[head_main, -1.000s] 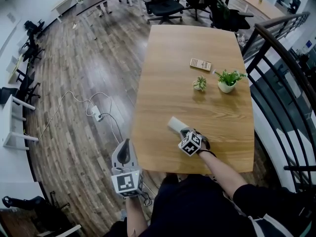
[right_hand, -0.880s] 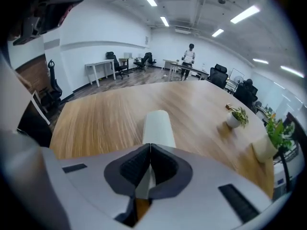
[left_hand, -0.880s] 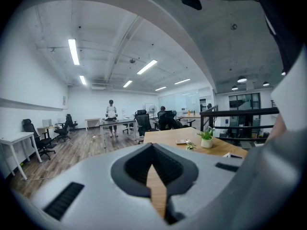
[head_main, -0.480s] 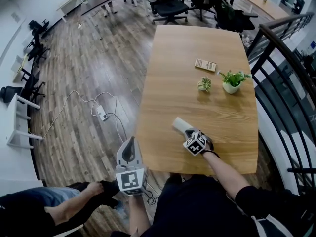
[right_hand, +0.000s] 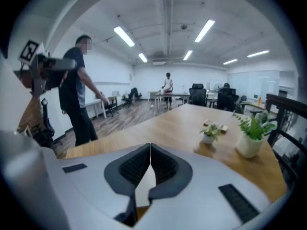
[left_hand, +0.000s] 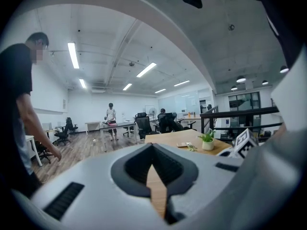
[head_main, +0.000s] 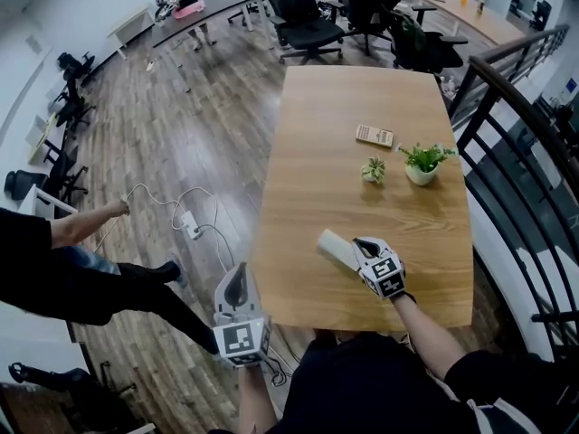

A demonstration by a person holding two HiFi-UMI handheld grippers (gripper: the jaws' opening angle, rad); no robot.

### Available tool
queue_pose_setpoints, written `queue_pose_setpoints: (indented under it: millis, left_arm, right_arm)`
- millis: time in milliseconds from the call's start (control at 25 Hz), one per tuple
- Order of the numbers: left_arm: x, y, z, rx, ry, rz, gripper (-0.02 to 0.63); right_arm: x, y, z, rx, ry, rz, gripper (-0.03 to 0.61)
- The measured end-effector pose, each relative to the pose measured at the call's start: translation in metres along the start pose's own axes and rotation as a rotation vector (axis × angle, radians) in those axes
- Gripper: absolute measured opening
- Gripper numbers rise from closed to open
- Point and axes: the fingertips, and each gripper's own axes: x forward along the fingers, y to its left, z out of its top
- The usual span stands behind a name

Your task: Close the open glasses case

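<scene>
A pale grey glasses case [head_main: 335, 246] lies flat on the wooden table [head_main: 362, 98] near its front edge, and its lid looks down. My right gripper [head_main: 361, 242] hangs just above the case's right end, jaws shut with nothing between them. In the right gripper view [right_hand: 150, 145] a sliver of the pale case [right_hand: 145, 182] shows under the closed jaws. My left gripper [head_main: 237, 269] is held off the table's left front corner over the floor, also shut and empty. In the left gripper view [left_hand: 152, 145] it points along the table's left edge.
Two small potted plants [head_main: 373, 169] [head_main: 422, 164] and a flat keypad-like device [head_main: 374, 135] stand mid-table. A black railing [head_main: 507, 152] runs along the right. A person [head_main: 63, 269] walks on the floor at left near a power strip and cable [head_main: 190, 229]. Office chairs [head_main: 308, 12] stand beyond the table.
My right gripper has lifted off the case and shifted a little right, rolling as it rose. The left gripper stayed put. A person has walked in on the floor at left.
</scene>
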Motion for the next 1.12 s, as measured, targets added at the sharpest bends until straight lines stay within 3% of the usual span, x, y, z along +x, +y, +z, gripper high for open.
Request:
queue_pose_setpoints:
  millis: [160, 320, 480, 760, 1120]
  left_arm:
    - [0.002, 0.006, 0.007, 0.014, -0.011, 0.003, 0.0]
    - [0.007, 0.006, 0.014, 0.004, -0.035, -0.01, 0.0]
    - [0.007, 0.001, 0.032, 0.029, -0.066, -0.019, 0.0]
    - [0.006, -0.009, 0.054, 0.093, -0.139, -0.049, 0.0]
    - [0.0, -0.01, 0.067, 0.075, -0.156, -0.056, 0.0]
  right_arm:
    - [-0.065, -0.04, 0.077, 0.047, -0.252, -0.101, 0.017]
    - [-0.14, -0.062, 0.146, 0.006, -0.446, -0.192, 0.017]
    - [-0.2, -0.061, 0.192, -0.054, -0.583, -0.253, 0.017]
    - [-0.219, -0.049, 0.205, -0.092, -0.641, -0.273, 0.017]
    - [-0.225, -0.044, 0.214, -0.073, -0.675, -0.267, 0.015]
